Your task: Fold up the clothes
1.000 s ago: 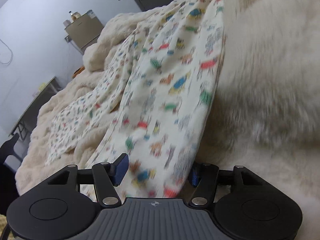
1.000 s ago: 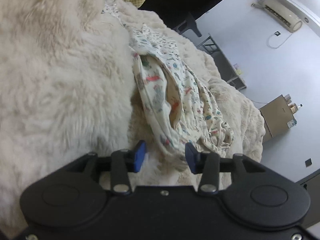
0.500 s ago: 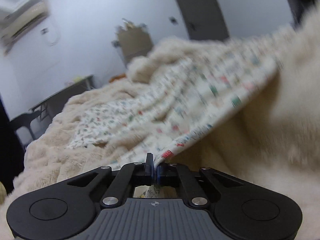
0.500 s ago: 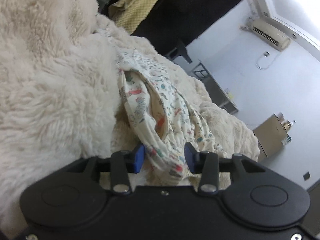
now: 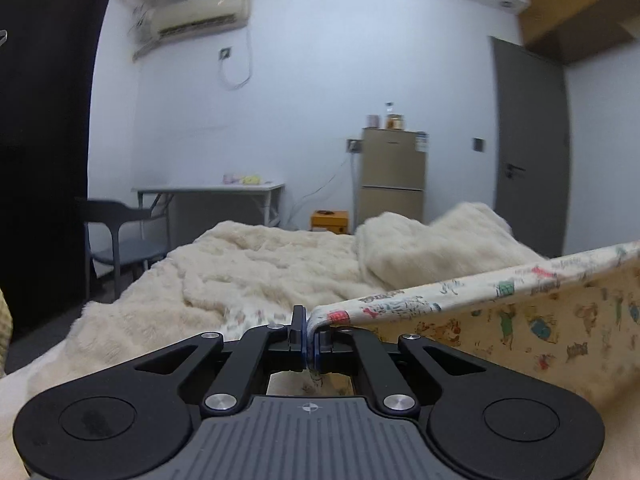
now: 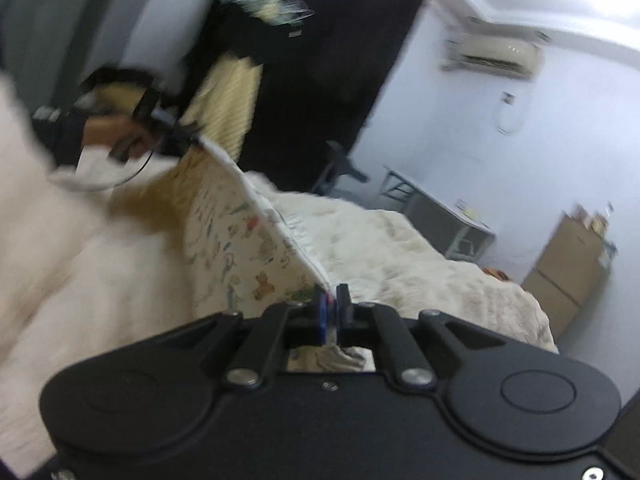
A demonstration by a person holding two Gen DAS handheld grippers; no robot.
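Both clamped on printed garment (image 5: 500,312) now: left gripper (image 5: 308,330), right gripper (image 6: 331,308), jaws just closed. Hem lifted taut above fluffy blanket (image 5: 260,268), earlier lying on it.

- The garment (image 5: 520,316) is a cream cotton piece printed all over with small cartoon figures in red, green, blue and orange.
- It hangs lifted above the bed, held at two points along one hemmed edge.
- In the left wrist view that edge runs taut from the pinched corner low in the middle up to the right margin; the printed edge band faces up, and a paler side with animal prints hangs below it.
- In the right wrist view the garment (image 6: 248,240) stretches as a straight ridge from the near pinch up to the far one, upper left.
- Below the ridge the cloth drops in a loose sheet; its lower part is blurred.
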